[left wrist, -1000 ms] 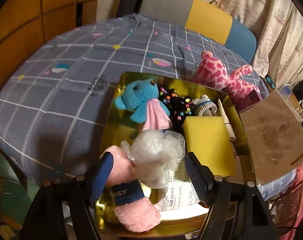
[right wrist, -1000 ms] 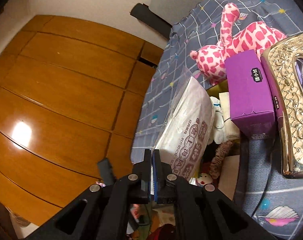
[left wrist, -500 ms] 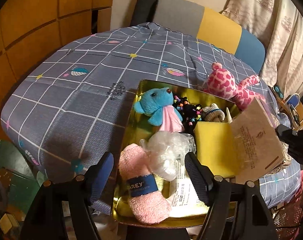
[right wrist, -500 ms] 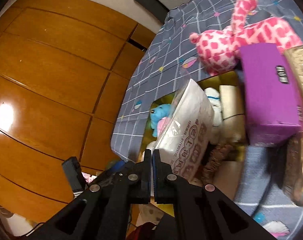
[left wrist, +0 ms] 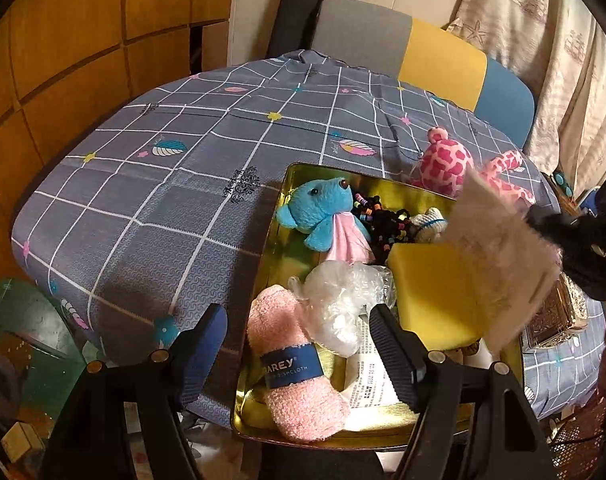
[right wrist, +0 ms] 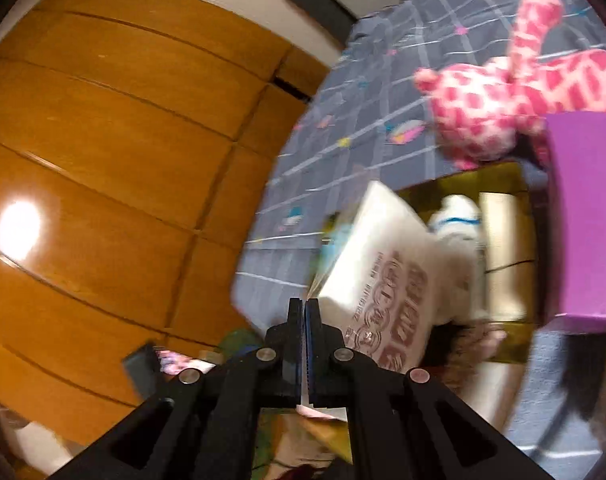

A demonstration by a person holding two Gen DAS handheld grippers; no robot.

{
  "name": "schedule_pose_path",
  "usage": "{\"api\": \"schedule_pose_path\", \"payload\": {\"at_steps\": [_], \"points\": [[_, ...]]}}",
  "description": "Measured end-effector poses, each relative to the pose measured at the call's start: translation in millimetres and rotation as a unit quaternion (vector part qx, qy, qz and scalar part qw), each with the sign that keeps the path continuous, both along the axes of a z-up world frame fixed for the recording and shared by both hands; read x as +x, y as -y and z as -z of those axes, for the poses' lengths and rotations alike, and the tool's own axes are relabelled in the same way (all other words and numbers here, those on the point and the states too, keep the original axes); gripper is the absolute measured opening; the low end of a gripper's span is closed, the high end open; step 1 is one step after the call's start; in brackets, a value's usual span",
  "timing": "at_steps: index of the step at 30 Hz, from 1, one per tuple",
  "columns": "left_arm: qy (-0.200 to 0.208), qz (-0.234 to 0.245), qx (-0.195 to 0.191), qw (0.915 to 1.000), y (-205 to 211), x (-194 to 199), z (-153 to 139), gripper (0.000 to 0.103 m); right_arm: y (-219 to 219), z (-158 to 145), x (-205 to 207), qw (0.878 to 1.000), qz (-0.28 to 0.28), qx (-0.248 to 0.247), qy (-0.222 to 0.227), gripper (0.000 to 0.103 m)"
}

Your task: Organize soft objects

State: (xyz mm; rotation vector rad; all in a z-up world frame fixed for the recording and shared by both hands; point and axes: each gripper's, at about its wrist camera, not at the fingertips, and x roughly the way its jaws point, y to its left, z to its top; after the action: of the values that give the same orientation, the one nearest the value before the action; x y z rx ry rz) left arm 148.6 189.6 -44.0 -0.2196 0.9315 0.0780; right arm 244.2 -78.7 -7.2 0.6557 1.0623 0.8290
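A gold tray (left wrist: 264, 268) on the checked tablecloth holds a blue teddy (left wrist: 323, 208), a rolled pink dishcloth (left wrist: 291, 360), a crumpled clear bag (left wrist: 343, 300), a yellow sponge (left wrist: 435, 288) and black beads (left wrist: 383, 220). My left gripper (left wrist: 299, 344) hovers open over the tray's near end, its fingers either side of the dishcloth and bag, touching neither. My right gripper (right wrist: 305, 308) is shut on the edge of a white printed packet (right wrist: 383, 272). From the left wrist view the packet (left wrist: 499, 264) hangs tilted over the sponge. A pink spotted plush (right wrist: 503, 112) lies beyond the tray.
A purple box (right wrist: 587, 220) and a gold embossed box (left wrist: 555, 316) stand right of the tray. A printed paper slip (left wrist: 367, 376) lies in the tray's near end. Wooden panels (right wrist: 103, 160) are on the left, and a grey, yellow and blue chair back (left wrist: 423, 52) stands behind the table.
My right gripper has carried the packet leftward over the tray's right side. The left gripper has drawn back a little and stays open.
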Motion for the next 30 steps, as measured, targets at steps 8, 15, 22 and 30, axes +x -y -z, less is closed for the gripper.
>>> {"api": "schedule_pose_path", "payload": {"at_steps": [8,15,22,30], "points": [[0.009,0.003,-0.006,0.9999,7,-2,-3,0.075,17,10,-5,0.993,0.028,-0.106,0.035,0.002],[0.041,0.009,-0.029,0.9987,17,-11,-13,0.075,-13,22,-3,0.960,0.017,-0.257,0.113,0.002],[0.022,0.009,-0.040,0.9989,29,-17,-10,0.075,-30,27,-17,0.922,-0.018,-0.347,0.169,0.052],[0.054,0.004,0.016,0.9984,50,-46,-17,0.075,3,-20,-86,0.921,0.065,-0.306,0.231,0.103]]}}
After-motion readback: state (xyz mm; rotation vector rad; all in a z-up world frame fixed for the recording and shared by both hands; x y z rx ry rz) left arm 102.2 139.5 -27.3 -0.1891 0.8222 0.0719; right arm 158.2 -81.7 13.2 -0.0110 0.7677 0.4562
